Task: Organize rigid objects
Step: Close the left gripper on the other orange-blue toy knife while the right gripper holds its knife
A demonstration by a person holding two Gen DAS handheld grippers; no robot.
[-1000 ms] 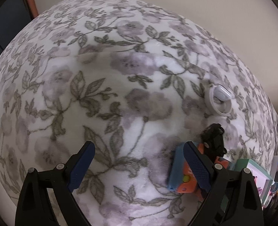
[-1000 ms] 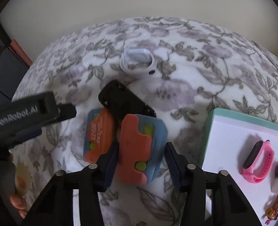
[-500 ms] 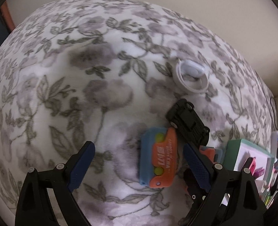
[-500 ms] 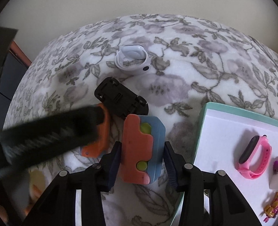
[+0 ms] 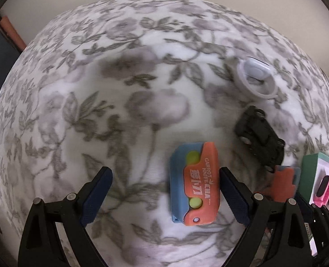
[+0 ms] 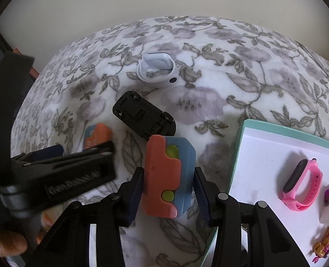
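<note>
1. Swung rightward since a second ago: left tool (image 5: 164, 191), spread wide, now straddling the lettered toy knife (image 5: 194, 183) on the blanket (image 5: 111, 102).
2. Clamped in right tool (image 6: 168, 191): second toy knife (image 6: 168, 175), probably bound for the box (image 6: 264, 151).

We see a plush white blanket (image 5: 124, 115) printed with grey-purple flowers and olive leaves covering everything below, a plain cream wall (image 6: 142, 2) rising just behind it in soft, even light, and a dark panel with a reddish-brown edge (image 5: 9, 30) at far left.
</note>
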